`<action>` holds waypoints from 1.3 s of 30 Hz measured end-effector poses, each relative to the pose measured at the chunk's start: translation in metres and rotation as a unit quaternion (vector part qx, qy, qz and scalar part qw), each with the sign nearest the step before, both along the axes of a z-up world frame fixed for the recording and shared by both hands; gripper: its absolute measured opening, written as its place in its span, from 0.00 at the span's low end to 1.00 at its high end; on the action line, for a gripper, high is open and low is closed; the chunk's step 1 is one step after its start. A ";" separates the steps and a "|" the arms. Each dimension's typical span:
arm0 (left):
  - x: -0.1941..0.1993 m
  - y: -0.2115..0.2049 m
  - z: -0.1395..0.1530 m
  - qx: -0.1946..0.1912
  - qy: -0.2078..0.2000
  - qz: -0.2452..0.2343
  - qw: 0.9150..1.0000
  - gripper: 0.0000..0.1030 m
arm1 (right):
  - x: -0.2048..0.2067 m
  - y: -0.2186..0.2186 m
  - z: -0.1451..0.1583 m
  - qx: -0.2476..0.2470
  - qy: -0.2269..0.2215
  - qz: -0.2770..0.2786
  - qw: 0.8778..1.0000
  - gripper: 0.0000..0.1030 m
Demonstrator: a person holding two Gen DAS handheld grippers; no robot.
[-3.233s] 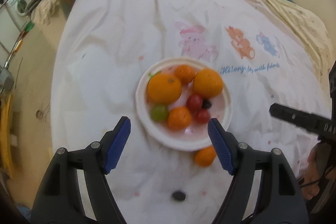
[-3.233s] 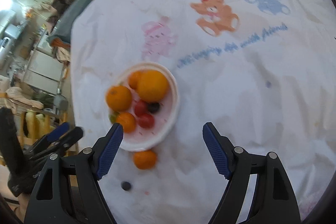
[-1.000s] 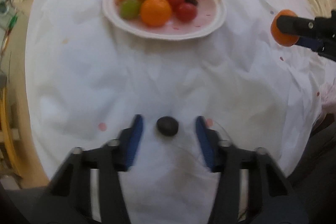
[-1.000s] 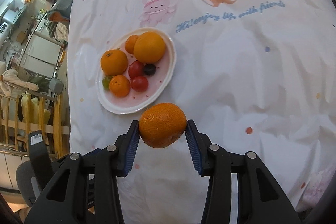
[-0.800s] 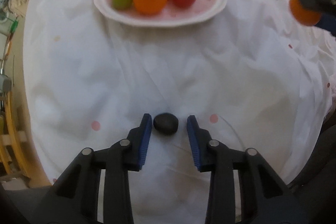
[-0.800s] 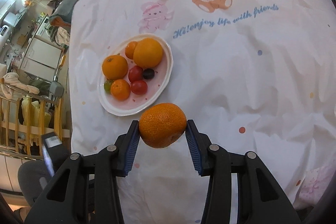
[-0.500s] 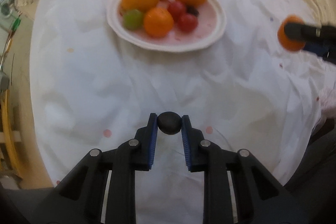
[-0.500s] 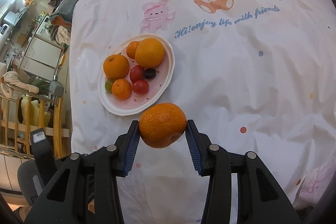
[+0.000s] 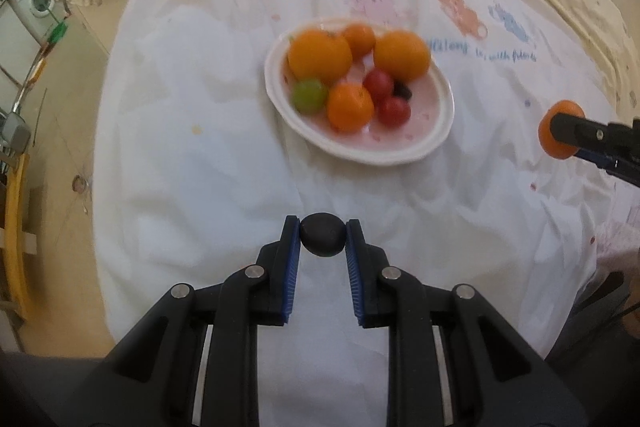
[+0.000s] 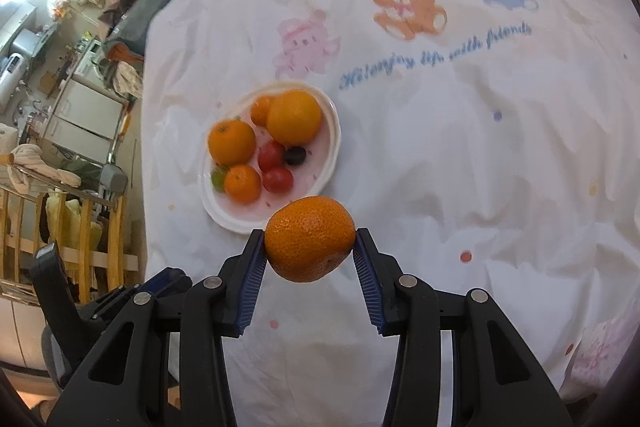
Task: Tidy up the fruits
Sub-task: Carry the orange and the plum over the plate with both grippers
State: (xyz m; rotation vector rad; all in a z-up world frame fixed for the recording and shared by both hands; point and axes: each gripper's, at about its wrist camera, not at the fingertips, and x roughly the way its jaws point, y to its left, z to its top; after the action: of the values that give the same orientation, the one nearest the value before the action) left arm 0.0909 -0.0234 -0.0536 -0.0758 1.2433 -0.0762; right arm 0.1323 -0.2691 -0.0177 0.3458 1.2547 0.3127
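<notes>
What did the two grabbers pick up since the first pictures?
The left gripper closed its jaws on the small dark fruit that lay on the cloth and lifted it. The right gripper took the loose orange from beside the plate and holds it up. The plate's fruits stayed put.

Dark round grape (image 9: 322, 234) and dimpled orange mandarin (image 10: 310, 238), both aloft near the fruit-filled pink plate (image 9: 436, 131)
</notes>
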 end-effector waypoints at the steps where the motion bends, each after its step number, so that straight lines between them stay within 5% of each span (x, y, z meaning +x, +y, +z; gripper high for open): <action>1: 0.004 0.000 0.008 0.005 -0.009 -0.001 1.000 0.18 | 0.001 -0.001 0.005 0.002 -0.009 0.000 1.000 0.45; 11: 0.048 -0.002 0.068 0.010 -0.075 -0.009 0.997 0.18 | 0.015 -0.020 0.023 0.029 -0.054 -0.026 0.998 0.45; 18: 0.071 -0.019 0.081 0.012 -0.096 -0.026 0.995 0.18 | 0.031 -0.025 0.025 0.044 -0.068 -0.037 0.996 0.45; 39: 0.130 -0.012 0.011 -0.010 -0.050 -0.011 0.999 0.19 | 0.075 -0.001 -0.039 0.057 -0.008 -0.025 0.998 0.45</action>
State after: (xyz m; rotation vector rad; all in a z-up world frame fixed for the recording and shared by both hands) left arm 0.2205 -0.0354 -0.0430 -0.0757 1.1438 -0.1104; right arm 0.2071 -0.2698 -0.0562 0.4698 1.2138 0.3444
